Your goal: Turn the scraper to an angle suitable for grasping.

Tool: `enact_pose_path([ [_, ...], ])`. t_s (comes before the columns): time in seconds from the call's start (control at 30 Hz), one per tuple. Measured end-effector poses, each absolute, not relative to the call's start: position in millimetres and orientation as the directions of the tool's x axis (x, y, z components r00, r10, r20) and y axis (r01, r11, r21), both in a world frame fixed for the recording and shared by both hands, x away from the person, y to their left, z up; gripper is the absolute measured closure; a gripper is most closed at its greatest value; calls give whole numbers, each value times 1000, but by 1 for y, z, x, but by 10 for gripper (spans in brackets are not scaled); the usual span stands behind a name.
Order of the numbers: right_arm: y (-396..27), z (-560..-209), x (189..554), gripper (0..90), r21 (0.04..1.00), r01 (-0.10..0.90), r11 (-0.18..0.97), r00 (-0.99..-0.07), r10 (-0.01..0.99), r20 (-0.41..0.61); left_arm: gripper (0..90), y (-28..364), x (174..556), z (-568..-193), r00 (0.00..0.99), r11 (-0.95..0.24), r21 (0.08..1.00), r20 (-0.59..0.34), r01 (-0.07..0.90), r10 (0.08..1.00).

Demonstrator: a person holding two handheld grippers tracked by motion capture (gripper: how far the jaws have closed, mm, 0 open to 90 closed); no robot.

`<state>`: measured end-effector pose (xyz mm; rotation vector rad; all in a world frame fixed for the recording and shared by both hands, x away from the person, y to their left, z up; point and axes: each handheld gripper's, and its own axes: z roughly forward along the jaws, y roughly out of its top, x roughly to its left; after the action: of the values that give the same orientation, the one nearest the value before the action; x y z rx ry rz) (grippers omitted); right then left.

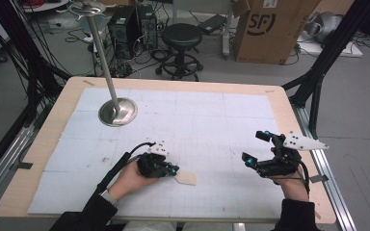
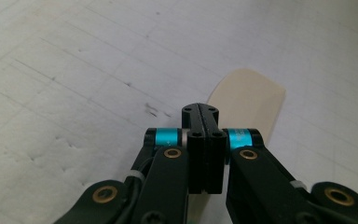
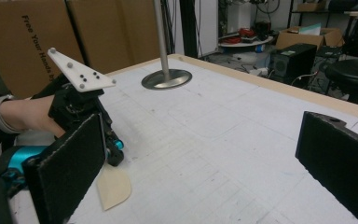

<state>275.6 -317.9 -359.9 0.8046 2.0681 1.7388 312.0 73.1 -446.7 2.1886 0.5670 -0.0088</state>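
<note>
At the near edge of the table [image 1: 289, 103], the person's left hand [image 1: 127, 180] is holding the left gripper [image 1: 173, 172] low over the white gridded mat [image 1: 207, 125]. Its jaws are pressed together on the near end of a thin beige spatula-shaped piece [image 1: 187, 178], which is lying flat on the mat and pointing toward the right. In the left gripper view the piece's rounded end [image 2: 249, 100] is sticking out beyond the closed jaws.

At the near right, the right hand [image 1: 291, 185] is holding the right gripper [image 1: 256, 147] above the mat, well apart from the piece, its jaws spread wide with nothing between them.

Farther back on the left, a metal stand [image 1: 118, 111] is resting on the mat by its round base, its pole leaning upward. Beyond the table, a black stool [image 1: 181, 38], computer towers [image 1: 125, 29] and a cardboard box [image 1: 270, 29] are sitting on the floor.
</note>
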Motion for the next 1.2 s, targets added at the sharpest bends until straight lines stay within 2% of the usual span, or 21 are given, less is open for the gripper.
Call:
enact_pose_path([
  [0.17, -318, -360, 276, 9, 973, 210, 99, -790, 604, 109, 899, 79, 301, -442, 908, -562, 745, -138, 359, 396],
  [0.33, -319, -360, 276, 9, 973, 209, 97, -792, 601, 110, 900, 98, 286, -429, 913, -534, 773, -140, 342, 383],
  [0.47, -319, -360, 277, 9, 973, 211, 93, -791, 602, 114, 899, 113, 276, -438, 913, -578, 742, -113, 339, 391],
  [0.63, -316, -360, 277, 9, 972, 211, 102, -796, 595, 110, 899, 127, 281, -444, 895, -557, 750, -103, 356, 434],
  [0.8, -313, -360, 279, 9, 971, 215, 108, -798, 592, 110, 898, 124, 297, -450, 862, -493, 789, -87, 365, 499],
  [0.87, -313, -360, 279, 9, 971, 212, 108, -798, 592, 108, 898, 119, 307, -450, 827, -454, 786, -124, 419, 548],
  [0.93, -314, -359, 279, 9, 972, 210, 104, -797, 595, 108, 898, 111, 314, -451, 810, -439, 788, -124, 432, 573],
  [1.07, -316, -359, 280, 9, 972, 212, 98, -794, 597, 113, 899, 103, 321, -450, 794, -432, 785, -120, 443, 595],
  [1.2, -315, -361, 282, 9, 971, 215, 103, -794, 598, 112, 899, 93, 322, -446, 805, -440, 797, -96, 414, 585],
])
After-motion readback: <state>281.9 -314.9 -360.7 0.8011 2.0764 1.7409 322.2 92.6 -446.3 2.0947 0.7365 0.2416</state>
